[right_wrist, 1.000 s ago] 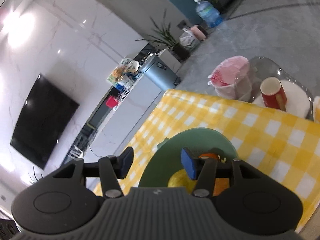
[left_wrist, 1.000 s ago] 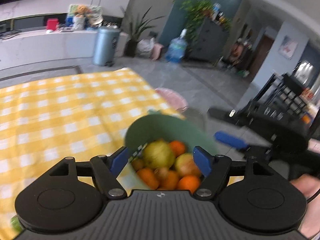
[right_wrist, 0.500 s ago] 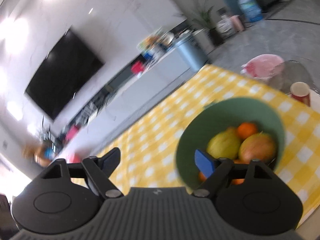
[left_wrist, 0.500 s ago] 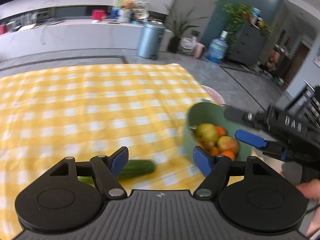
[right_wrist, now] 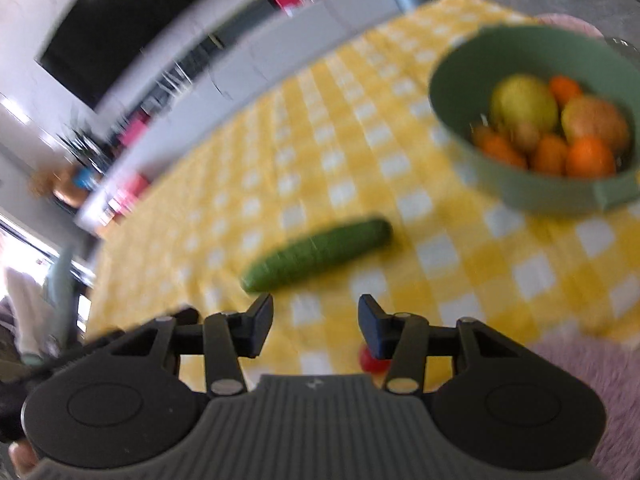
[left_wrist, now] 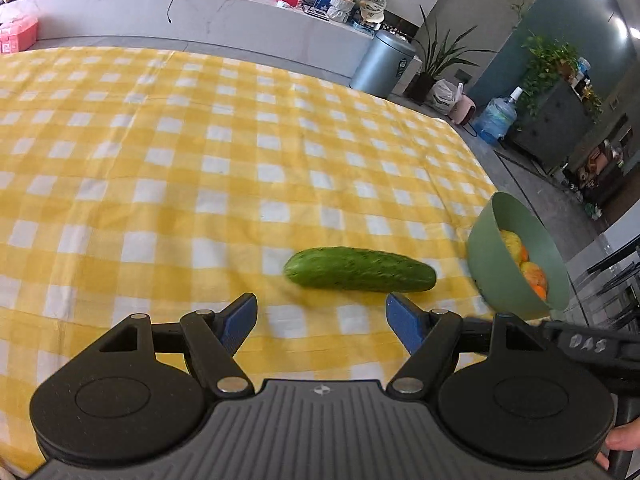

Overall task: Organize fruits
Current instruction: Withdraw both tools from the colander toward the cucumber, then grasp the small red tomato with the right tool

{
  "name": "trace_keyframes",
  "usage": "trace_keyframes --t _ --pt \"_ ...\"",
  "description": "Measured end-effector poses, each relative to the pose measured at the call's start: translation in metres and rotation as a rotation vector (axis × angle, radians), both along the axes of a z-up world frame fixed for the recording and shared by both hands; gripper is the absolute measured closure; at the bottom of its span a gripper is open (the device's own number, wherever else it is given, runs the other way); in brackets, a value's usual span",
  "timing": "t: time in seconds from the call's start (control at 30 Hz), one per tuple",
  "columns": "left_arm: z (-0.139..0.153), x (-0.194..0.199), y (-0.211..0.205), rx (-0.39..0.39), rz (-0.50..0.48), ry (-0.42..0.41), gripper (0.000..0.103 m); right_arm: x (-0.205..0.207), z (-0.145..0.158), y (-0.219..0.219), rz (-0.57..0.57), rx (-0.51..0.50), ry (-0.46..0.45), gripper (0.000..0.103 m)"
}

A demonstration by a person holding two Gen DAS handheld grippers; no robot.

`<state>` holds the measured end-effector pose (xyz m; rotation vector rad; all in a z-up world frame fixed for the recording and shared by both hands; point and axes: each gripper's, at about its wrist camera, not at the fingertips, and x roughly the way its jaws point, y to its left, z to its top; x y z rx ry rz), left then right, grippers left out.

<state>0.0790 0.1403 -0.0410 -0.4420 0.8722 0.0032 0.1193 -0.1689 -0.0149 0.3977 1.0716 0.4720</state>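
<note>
Now: Cucumber Loose on the Cloth, Both Claws Empty

Now, on the yellow-checked tablecloth: a cucumber, lying flat on its side, near the right edge of the table and toward the near side. Just right of it, apart and not touching: a green bowl close to the right edge, filled with fruit — a yellow-green pear, an orange-red round fruit and several small oranges.

Left gripper: jaws wide apart, nothing between them, blue pads clear of everything; hovering just short of the cucumber, which sits slightly beyond and between the fingertips.

Right gripper: jaws apart but narrower than the left pair, just been closing, nothing between them. Seen through the blur of the right wrist view: same cucumber ahead of the fingertips, lying aslant, not touched; bowl farther off to the upper right. Small red round thing under the right finger, at the near edge of the table, too blurred to name. Pink fuzzy surface at the lower right.

Beyond the far edge of the table: a long grey counter, a grey bin, a potted plant and a water jug on the floor.
</note>
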Motion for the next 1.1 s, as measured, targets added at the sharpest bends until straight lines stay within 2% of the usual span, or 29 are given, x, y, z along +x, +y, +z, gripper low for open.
trace_keyframes --t 0.1,0.17,0.3,0.47,0.57,0.7,0.87,0.93,1.0,1.1 --pt "-0.007 0.000 0.005 -0.002 -0.007 0.019 0.017 -0.004 -0.009 0.011 0.006 -0.123 0.012 0.057" --pt "-0.008 -0.003 0.007 -0.006 -0.015 0.012 0.017 -0.003 -0.016 0.017 0.004 -0.197 0.027 0.053" --pt "-0.007 -0.003 0.007 -0.016 -0.047 0.003 0.017 -0.002 -0.027 0.029 0.037 -0.336 0.038 0.053" --pt "-0.009 -0.005 0.006 -0.019 -0.058 0.008 0.017 0.000 -0.036 0.040 0.055 -0.397 0.044 0.055" --pt "-0.010 -0.005 0.007 -0.022 -0.055 0.014 0.017 0.000 -0.037 0.042 0.056 -0.407 0.042 0.061" --pt "-0.010 -0.005 0.007 -0.023 -0.054 0.015 0.017 0.000 -0.038 0.047 0.060 -0.419 0.030 0.077" --pt "-0.010 -0.005 0.007 -0.005 -0.051 0.008 0.017 -0.002 -0.035 0.048 0.066 -0.417 -0.004 0.078" --pt "-0.010 -0.003 0.005 0.038 -0.091 0.000 0.017 -0.001 -0.031 0.042 0.045 -0.383 -0.016 0.078" --pt "-0.009 0.001 0.003 0.083 -0.183 -0.015 0.017 -0.001 -0.025 0.035 0.016 -0.350 -0.035 0.078" --pt "-0.004 0.005 0.001 0.137 -0.265 -0.077 0.017 0.001 -0.016 0.023 -0.005 -0.311 -0.064 0.078"
